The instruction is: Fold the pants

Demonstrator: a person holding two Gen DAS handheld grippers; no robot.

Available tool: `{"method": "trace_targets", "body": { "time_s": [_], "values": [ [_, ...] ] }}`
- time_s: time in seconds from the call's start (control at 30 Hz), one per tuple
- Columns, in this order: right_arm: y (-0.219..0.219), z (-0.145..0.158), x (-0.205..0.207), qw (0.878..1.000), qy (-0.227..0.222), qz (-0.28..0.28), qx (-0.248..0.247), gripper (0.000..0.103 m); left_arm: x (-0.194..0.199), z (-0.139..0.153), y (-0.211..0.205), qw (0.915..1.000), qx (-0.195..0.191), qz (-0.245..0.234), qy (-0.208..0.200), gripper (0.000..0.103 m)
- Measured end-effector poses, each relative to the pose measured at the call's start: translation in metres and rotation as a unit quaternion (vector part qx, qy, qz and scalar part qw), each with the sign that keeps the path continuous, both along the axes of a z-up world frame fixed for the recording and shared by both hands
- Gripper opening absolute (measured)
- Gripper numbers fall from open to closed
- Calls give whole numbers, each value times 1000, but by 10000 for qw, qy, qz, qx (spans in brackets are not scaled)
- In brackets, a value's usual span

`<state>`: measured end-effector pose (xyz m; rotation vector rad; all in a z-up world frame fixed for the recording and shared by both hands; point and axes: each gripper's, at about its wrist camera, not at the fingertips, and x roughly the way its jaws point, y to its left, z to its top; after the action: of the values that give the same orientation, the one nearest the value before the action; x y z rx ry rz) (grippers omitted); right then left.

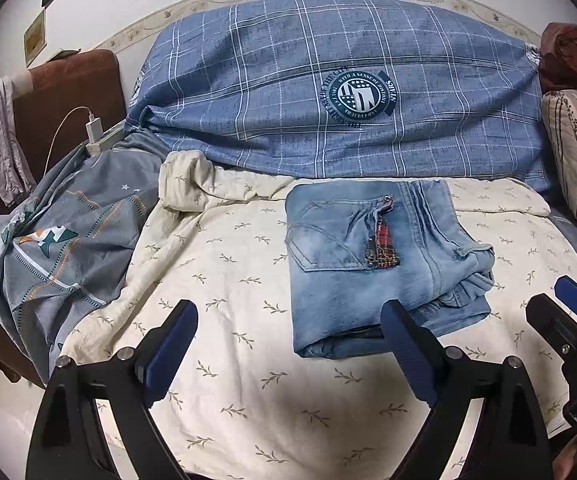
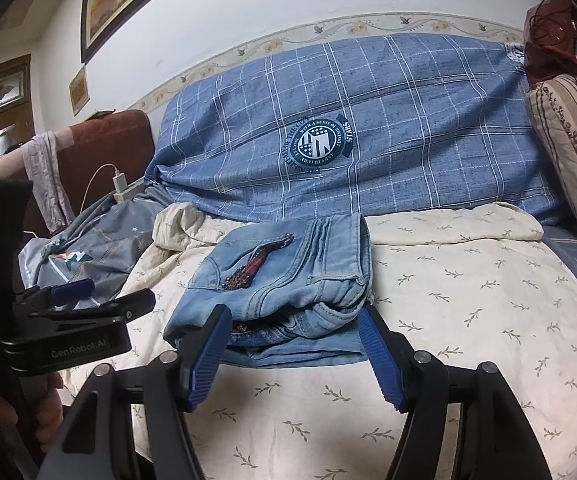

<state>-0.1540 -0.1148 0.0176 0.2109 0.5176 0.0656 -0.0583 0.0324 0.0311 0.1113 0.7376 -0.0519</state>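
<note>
Light blue jeans (image 1: 376,264) lie folded into a compact rectangle on the cream leaf-print sheet (image 1: 228,280), back pocket and a red plaid patch facing up. My left gripper (image 1: 288,312) is open just short of their near left corner, its right finger overlapping the near edge. The right gripper (image 1: 568,300) shows at the right edge of this view. In the right wrist view the jeans (image 2: 288,276) lie straight ahead. My right gripper (image 2: 293,320) stands open at their near edge, pads not pressing the cloth. The left gripper (image 2: 100,298) hovers to their left.
A blue plaid duvet (image 1: 328,92) is heaped behind the jeans against the wall. A grey patterned cover (image 1: 68,240) is bunched at the left, beside a charger on a power strip (image 1: 94,132). A striped cushion (image 1: 576,152) stands at the right. A hand (image 2: 48,408) holds the left gripper.
</note>
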Motion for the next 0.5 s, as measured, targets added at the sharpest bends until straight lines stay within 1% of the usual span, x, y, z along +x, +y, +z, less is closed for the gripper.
{"method": "trace_targets", "body": {
  "time_s": [0.5],
  "values": [
    [4,-1,1,10000,49,21,-54,69,-2,1,-1,10000,-3,-40,-4,93]
  ]
}}
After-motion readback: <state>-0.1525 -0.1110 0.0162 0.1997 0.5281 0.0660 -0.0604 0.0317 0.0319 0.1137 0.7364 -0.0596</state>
